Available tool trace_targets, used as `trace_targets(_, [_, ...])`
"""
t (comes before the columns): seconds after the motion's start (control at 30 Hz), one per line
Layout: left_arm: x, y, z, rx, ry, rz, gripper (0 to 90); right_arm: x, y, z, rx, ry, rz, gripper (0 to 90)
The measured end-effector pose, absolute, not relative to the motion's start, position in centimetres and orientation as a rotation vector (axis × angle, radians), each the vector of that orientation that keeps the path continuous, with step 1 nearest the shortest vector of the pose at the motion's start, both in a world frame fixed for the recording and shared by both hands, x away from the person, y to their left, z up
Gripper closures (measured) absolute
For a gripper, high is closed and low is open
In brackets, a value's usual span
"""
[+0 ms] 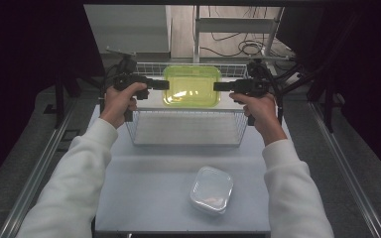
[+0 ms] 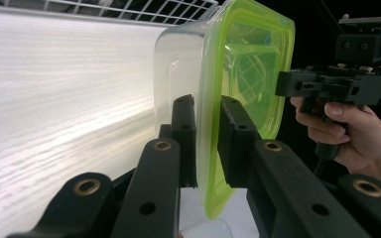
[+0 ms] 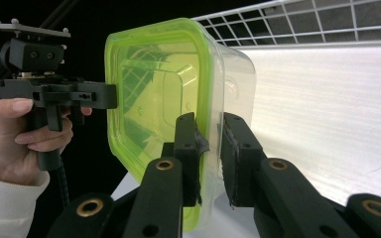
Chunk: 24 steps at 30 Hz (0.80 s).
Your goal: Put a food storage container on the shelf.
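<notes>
Clear plastic box (image 1: 192, 85) with a translucent lime-green lid, rounded corners, held level above the wire basket (image 1: 186, 130). Left gripper (image 1: 164, 85) and right gripper (image 1: 217, 86) each pinch the lid's rim at opposite ends. Smaller clear box (image 1: 211, 189) sits on the table (image 1: 144, 193).

A lab test rig: dark curtains flank a white table (image 1: 144, 198), with loose cables (image 1: 238, 47) and metal framing (image 1: 198, 29) at top centre.

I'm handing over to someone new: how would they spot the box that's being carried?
Look above the wire basket at the far end of the table. The box hangs there, its rim clamped between both tongs. Its bright green lid distinguishes it from the all-clear tub nearer the person.
</notes>
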State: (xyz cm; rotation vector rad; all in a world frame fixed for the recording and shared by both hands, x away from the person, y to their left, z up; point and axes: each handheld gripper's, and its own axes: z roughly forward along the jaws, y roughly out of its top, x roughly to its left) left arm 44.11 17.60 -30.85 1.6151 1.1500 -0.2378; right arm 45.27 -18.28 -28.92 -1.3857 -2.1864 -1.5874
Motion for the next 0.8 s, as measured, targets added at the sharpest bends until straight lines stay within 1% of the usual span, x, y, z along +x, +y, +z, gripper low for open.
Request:
trace_targets(0.33, [46.5,18.2,-32.5,1.6,1.255,-0.29,79.2,47.5,-17.4,-30.6,-1.44,-2.13,-1.514,77.7])
trace_targets(0.47, [47.2,18.3,-32.8,1.566,1.29,-0.305,78.8,48.1,-17.2,-31.3,-1.484,-2.097,-1.499,77.9])
trace_targets(0.6, [47.9,18.5,-33.1,1.531,1.326,-0.33,78.6,48.6,-17.0,-31.8,-1.521,-2.045,-1.503,75.7])
trace_targets(0.8, [48.6,18.4,-33.8,1.494,1.36,-0.34,75.2,49.3,-16.5,-32.6,-1.599,-1.996,-1.508,72.0])
